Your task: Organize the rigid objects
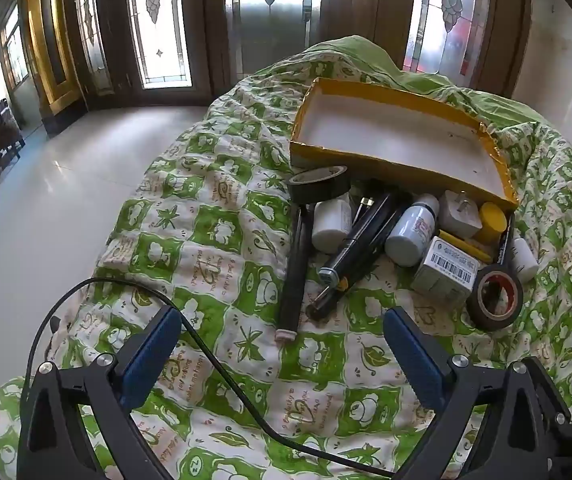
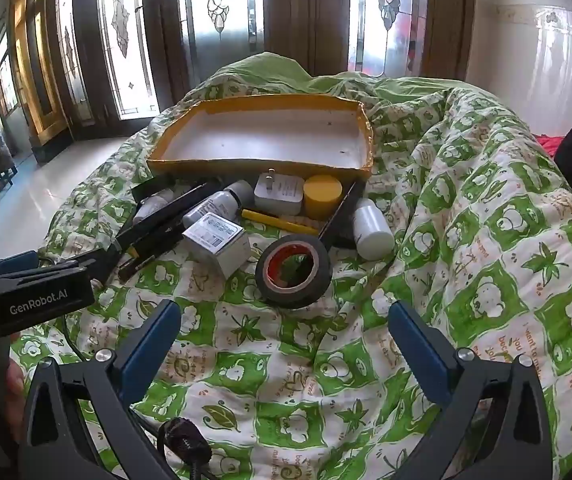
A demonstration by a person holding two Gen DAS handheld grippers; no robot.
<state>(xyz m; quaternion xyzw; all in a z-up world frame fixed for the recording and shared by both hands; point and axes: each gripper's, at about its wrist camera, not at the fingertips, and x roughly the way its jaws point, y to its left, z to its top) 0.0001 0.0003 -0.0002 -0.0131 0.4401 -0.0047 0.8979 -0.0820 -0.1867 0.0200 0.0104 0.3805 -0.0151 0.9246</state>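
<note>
Clutter is lying on a green-and-white quilt [image 2: 486, 240], all of it gathered along the near wall of a yellow tray [image 2: 245, 168] that is sitting empty, white inside. Just in front of the tray a white plug [image 2: 279, 196] is resting beside a yellow puck [image 2: 322, 196], with a yellow pen [image 2: 277, 220] lying just nearer than them. A white bottle [image 2: 372, 232] is lying off the tray's near right corner, touching a black strip [image 2: 338, 216] that is leaning against that corner. A grey box [image 2: 217, 242] with a barcode is sitting nearer than the pen, and a tape roll [image 2: 294, 270] with a red core is lying flat right of it, nearest the camera. Left of the box, black tubes [image 1: 350, 248] are crossing each other, with a grey bottle [image 1: 412, 230] and a white jar [image 1: 332, 220] among them and a second tape roll [image 1: 320, 182] propped against the tray's near left corner.

The left claw [image 1: 281, 344] is hanging released above bare quilt, short of the tubes, a black cable [image 1: 213, 360] passing between its fingers. The right claw [image 2: 286, 340] is also gaping wide, holding nothing, short of the red-core roll.
</note>
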